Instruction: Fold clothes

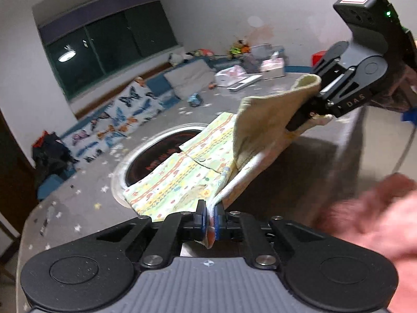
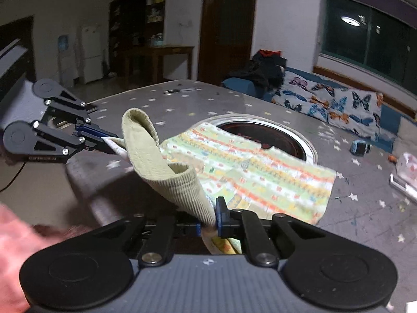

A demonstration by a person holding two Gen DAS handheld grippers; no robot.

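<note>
A small garment [image 1: 182, 180] in yellow-green print with a ribbed beige waistband [image 1: 260, 120] lies partly over the grey star-patterned table [image 1: 78, 208], its near edge lifted. My left gripper [image 1: 210, 221] is shut on the garment's near edge. My right gripper [image 1: 305, 120] is shut on the waistband end at the right, clear of the table. In the right wrist view the right gripper [image 2: 208, 224] clamps the ribbed waistband [image 2: 156, 161], which curls up in a loop. The left gripper [image 2: 109, 143] pinches the cloth's far-left corner. The garment [image 2: 260, 172] spreads toward the right.
A round dark inset with a metal rim [image 1: 156, 154] sits in the table under the garment's far part. A butterfly-print cushion [image 1: 117, 120], a dark clothes pile [image 1: 49, 151] and boxes [image 1: 271, 65] lie beyond. A pink sleeve [image 1: 378, 221] is at the right.
</note>
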